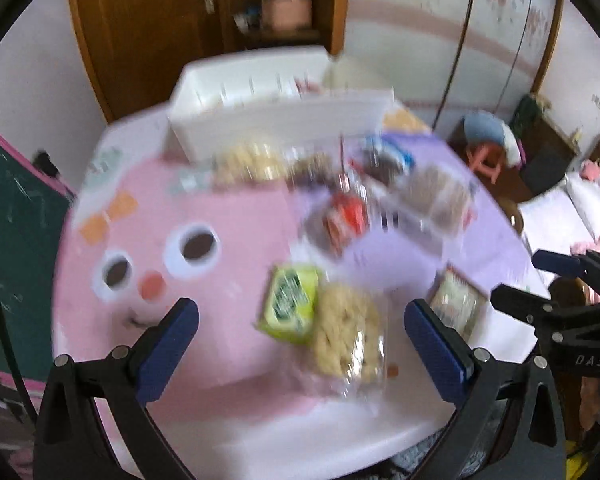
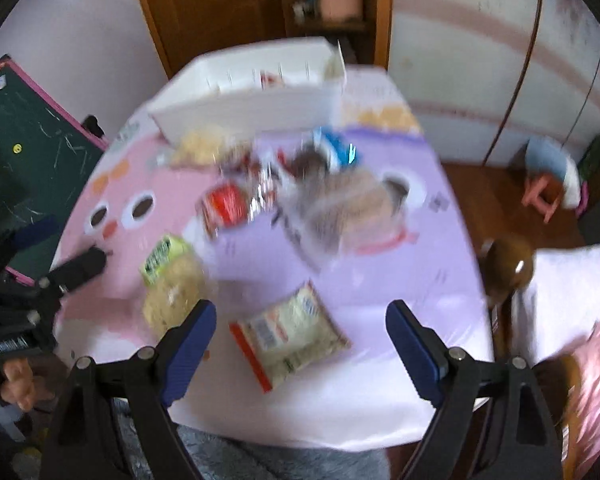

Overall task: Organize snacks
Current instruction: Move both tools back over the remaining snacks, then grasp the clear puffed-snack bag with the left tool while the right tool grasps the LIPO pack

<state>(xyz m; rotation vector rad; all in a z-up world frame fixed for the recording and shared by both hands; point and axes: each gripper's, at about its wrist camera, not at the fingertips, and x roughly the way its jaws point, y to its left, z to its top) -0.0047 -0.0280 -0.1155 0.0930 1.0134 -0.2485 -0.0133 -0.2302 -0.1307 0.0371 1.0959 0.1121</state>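
**Blurred packets under two wide-spread grippers**

Crinkly plastic snack packets lie smeared by motion blur, so no label can be read. Between the spread fingers of the right gripper (image 2: 301, 344) lies one pale packet with a red edge (image 2: 288, 338), untouched. Between the fingers of the left gripper (image 1: 302, 340), likewise spread and holding nothing, sit one green packet (image 1: 290, 302) and one clear bag of pale biscuits (image 1: 348, 334), touching each other. Farther ahead of both grippers a heap of packets (image 2: 296, 192) runs together; red, blue and brown wrappers show, but their number cannot be told. Beyond the heap stands one white bin (image 1: 268, 100), its contents mostly hidden by its near wall. All rest on a table with a pink and lilac cartoon cloth (image 1: 220, 216). Left of the grippers leans a green chalkboard (image 2: 32, 152); a wooden cabinet (image 1: 148, 20) stands behind the bin.
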